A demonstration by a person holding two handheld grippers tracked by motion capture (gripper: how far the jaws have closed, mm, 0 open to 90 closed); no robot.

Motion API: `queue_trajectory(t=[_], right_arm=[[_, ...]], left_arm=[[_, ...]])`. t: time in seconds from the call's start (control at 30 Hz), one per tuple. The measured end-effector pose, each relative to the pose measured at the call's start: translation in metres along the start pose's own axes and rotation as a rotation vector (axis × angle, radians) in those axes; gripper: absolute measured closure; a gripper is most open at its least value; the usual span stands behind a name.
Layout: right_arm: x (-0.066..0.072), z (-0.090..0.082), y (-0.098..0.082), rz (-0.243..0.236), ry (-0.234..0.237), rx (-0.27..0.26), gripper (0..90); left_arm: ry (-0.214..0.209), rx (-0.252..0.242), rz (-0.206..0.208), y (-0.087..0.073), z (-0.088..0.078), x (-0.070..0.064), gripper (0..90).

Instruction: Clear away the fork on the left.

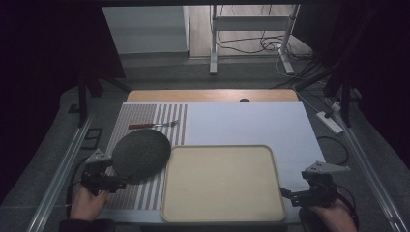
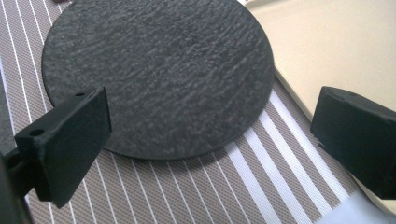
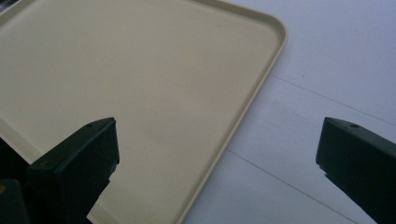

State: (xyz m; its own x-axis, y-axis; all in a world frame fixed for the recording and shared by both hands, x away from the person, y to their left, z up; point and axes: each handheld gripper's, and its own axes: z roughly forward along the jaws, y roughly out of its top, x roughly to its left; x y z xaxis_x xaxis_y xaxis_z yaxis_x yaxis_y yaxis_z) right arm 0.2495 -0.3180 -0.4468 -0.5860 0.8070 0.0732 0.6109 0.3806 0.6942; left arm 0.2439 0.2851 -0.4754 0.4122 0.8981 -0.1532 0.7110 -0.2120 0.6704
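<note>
round plate [image 1: 141,155] on striped mat [image 1: 145,118] | fork [image 1: 153,125] behind it | tray [image 1: 222,183] right of plate

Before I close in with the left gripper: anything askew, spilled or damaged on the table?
Nothing spilled or damaged. The dark round plate lies flat on the striped placemat, its right edge near the beige tray; whether it overlaps the rim is unclear. The fork lies tidy behind it. Left gripper and right gripper are open, holding nothing.
</note>
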Motion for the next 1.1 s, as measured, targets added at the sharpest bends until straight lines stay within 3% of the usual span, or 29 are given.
queue_trajectory(t=[0.2, 1.1], right_arm=[[0.0, 0.0, 0.0, 0.001, 0.001, 0.002, 0.0], [-0.001, 0.001, 0.0, 0.003, 0.005, 0.006, 0.0]], left_arm=[[0.007, 0.011, 0.017, 0.014, 0.01, 0.006, 0.0], [0.013, 0.055, 0.02, 0.066, 0.055, 0.025, 0.0]])
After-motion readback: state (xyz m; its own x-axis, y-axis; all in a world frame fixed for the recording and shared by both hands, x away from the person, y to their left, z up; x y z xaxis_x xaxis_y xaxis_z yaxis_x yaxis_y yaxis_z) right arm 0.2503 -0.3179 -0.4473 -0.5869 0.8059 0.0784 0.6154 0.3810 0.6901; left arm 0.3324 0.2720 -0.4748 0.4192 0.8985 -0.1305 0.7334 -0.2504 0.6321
